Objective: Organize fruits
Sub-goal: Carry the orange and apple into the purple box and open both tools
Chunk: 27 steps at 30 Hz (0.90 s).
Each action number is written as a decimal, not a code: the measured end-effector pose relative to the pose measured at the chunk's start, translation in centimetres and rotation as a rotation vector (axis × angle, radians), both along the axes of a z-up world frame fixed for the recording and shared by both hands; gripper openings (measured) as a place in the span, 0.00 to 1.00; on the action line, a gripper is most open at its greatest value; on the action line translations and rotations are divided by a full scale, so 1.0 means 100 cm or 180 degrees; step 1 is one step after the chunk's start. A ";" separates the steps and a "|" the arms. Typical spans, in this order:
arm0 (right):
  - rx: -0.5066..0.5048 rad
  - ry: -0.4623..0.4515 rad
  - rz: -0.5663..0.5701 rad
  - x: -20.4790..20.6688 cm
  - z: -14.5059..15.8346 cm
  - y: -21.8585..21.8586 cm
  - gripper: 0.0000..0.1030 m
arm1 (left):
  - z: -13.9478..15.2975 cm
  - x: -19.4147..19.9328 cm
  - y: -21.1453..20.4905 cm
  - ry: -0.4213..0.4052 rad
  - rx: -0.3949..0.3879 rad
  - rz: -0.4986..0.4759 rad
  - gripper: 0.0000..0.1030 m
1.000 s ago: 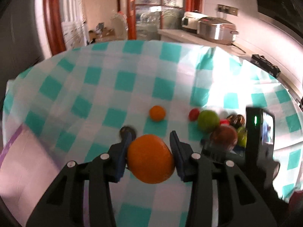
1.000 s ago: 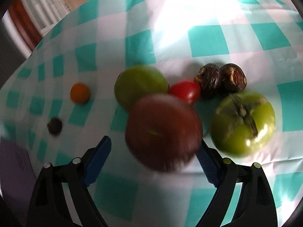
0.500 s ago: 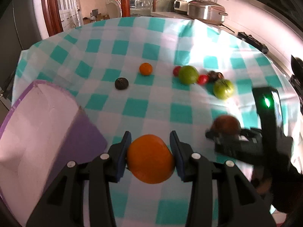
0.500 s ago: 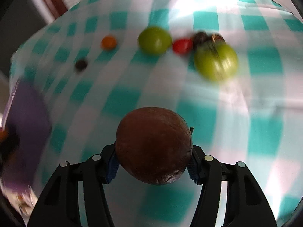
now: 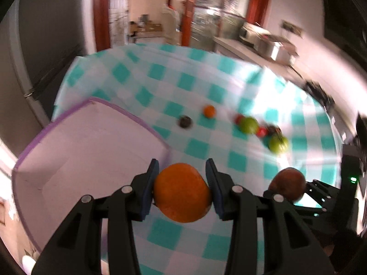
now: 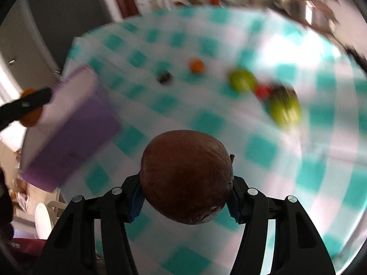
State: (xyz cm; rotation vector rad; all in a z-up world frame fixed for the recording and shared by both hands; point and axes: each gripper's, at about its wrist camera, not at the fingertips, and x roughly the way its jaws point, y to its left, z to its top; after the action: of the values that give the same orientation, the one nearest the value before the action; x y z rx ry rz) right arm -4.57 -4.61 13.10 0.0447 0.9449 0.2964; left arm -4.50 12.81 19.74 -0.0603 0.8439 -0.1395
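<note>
My left gripper [image 5: 182, 188] is shut on a large orange [image 5: 182, 192], held above the table at the right edge of a purple-rimmed box [image 5: 80, 151]. My right gripper [image 6: 185, 190] is shut on a dark brown round fruit [image 6: 187, 176], lifted over the checked cloth; the left wrist view shows that fruit [image 5: 287, 184] to the right of the orange. The box [image 6: 68, 128] lies to the left in the right wrist view, with the orange [image 6: 31, 114] and left gripper beside it.
On the teal-and-white checked tablecloth [image 5: 206, 80] lie a small orange fruit [image 5: 209, 111], a small dark fruit [image 5: 185, 122], two green fruits [image 5: 248, 125] [image 5: 278, 144], a red one [image 5: 261, 131] and dark ones. A counter with appliances [image 5: 270, 45] stands behind the table.
Both grippers have lifted and drawn back from the fruit cluster toward the purple box. The right gripper closed on the brown fruit and carried it up; the left kept its orange.
</note>
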 end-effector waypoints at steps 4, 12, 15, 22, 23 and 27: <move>0.0080 -0.0101 0.0490 0.040 0.040 0.070 0.57 | 0.009 0.023 0.055 0.0092 -0.0037 0.0190 0.41; -0.0405 0.0246 0.1321 0.107 0.044 0.232 0.57 | -0.046 0.079 0.175 0.0968 0.0308 0.0365 0.41; -0.0743 0.0516 0.1522 0.127 0.016 0.287 0.57 | -0.076 0.092 0.203 0.1304 0.0282 0.0464 0.41; -0.1594 0.1116 0.1778 0.150 -0.057 0.361 0.57 | -0.139 0.116 0.237 0.1912 0.0344 0.0578 0.41; -0.1641 0.1164 0.1775 0.153 -0.063 0.364 0.57 | -0.144 0.118 0.239 0.1954 0.0345 0.0594 0.41; -0.1749 0.1344 0.1703 0.161 -0.082 0.373 0.57 | -0.160 0.127 0.248 0.2081 0.0343 0.0598 0.42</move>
State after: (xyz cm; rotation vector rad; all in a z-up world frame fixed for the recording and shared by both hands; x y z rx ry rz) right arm 11.54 32.69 4.86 -0.6820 1.4270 0.5216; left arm 8.22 37.62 3.73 -0.0853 1.4901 0.1124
